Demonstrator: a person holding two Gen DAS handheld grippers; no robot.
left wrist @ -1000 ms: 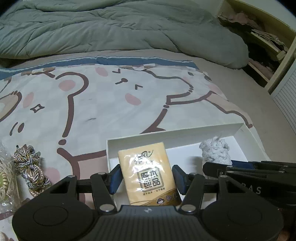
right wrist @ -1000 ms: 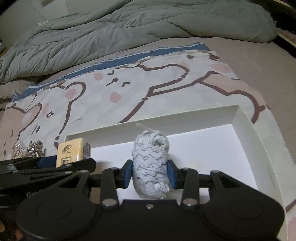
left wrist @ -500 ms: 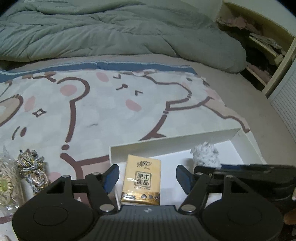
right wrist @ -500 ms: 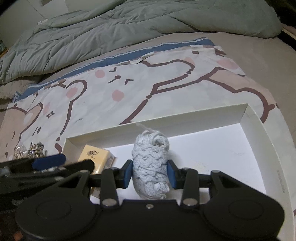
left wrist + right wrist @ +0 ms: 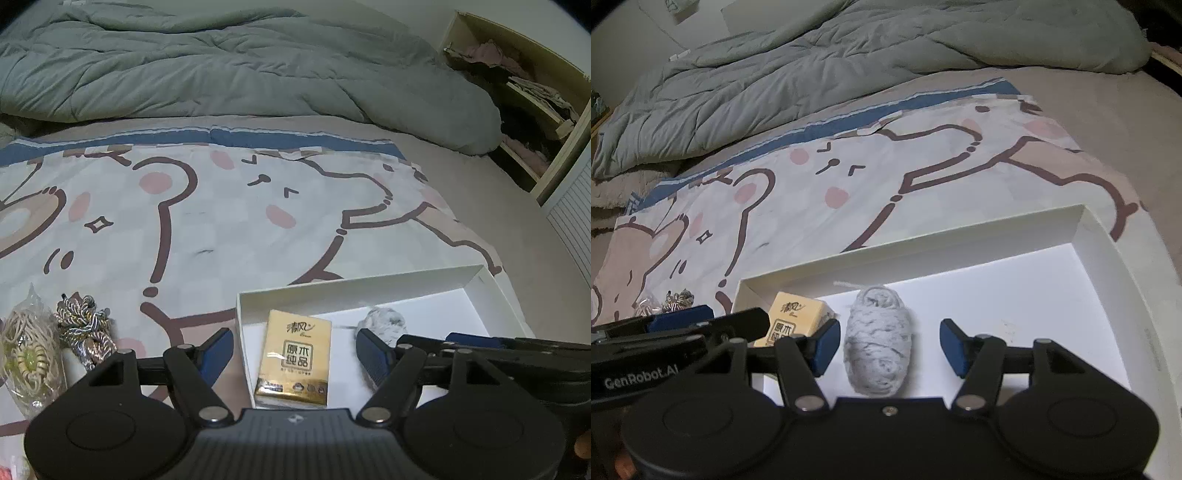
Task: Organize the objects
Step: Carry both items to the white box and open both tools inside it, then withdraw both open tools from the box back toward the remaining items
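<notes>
And there it goes: the right gripper (image 5: pixel 885 345) has let go, jaws spread either side of the grey yarn bundle (image 5: pixel 877 341) lying in the white box (image 5: pixel 1108 258) beside the tissue pack (image 5: pixel 295 358). The left gripper (image 5: pixel 295 354) is spread too. Back straight out, I'd say. Only the left view shows the cords (image 5: pixel 83 332) waiting outside.

The left gripper (image 5: pixel 293 350) and right gripper (image 5: pixel 885 347) sit side by side, near, jaws spread wide, gripping nothing.
</notes>
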